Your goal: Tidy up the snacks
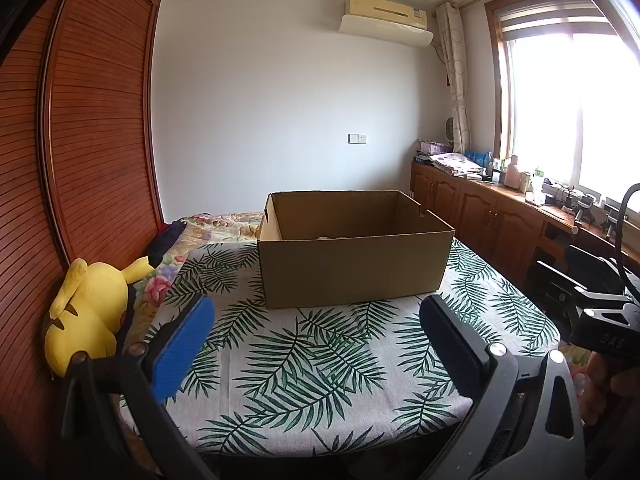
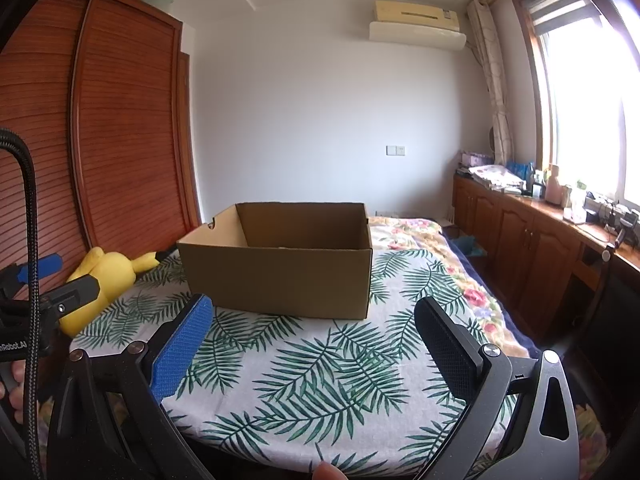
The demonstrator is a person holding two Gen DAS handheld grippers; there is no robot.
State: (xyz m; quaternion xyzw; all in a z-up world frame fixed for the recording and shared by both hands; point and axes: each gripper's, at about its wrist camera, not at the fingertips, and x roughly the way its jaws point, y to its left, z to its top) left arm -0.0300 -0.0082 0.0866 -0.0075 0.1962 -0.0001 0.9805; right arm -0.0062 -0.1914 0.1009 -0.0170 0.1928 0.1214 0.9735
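Far left, against the louvred wooden wardrobe [image 1: 88,128]: a yellow Pikachu plush [image 1: 86,312] lying on the bed's edge. Beside it, the left gripper [image 1: 316,344], jaws spread wide, blue pads [image 1: 182,350] bare, nothing between them, above the palm-leaf cloth [image 1: 320,380]. Centre, on that cloth: an open cardboard box [image 1: 352,268], something pale barely visible at its bottom, contents otherwise hidden. Right of it, the right gripper [image 2: 316,344], jaws likewise wide apart and holding nothing, facing the box. Far right: wooden cabinets [image 2: 532,248] under the window [image 2: 588,92], cluttered on top.
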